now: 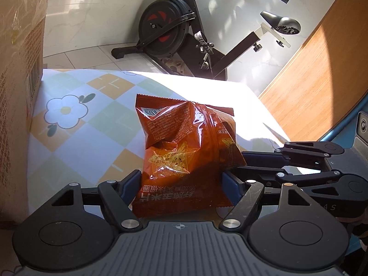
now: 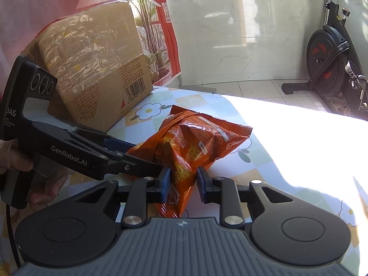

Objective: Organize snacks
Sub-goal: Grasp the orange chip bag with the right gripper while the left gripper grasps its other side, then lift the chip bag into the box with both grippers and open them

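**Both grippers clamp one snack bag**

A taped cardboard box [image 2: 96,69] stands at the left on the flower-patterned tablecloth [image 1: 76,119]. Beside it the orange snack bag [image 1: 184,151] sits between the left gripper [image 1: 181,184] fingers, pinched at its lower end. The right gripper [image 2: 183,181], narrowly open, squeezes the bag's near corner

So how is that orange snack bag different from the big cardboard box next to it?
The snack bag is glossy orange and crumpled; the cardboard box is dull brown and stiff, with shiny clear tape over its top. The bag is much smaller than the box. The bag is gripped by the left gripper and the right gripper at once; nothing touches the box. Both carry a barcode and are on the flowered tablecloth.
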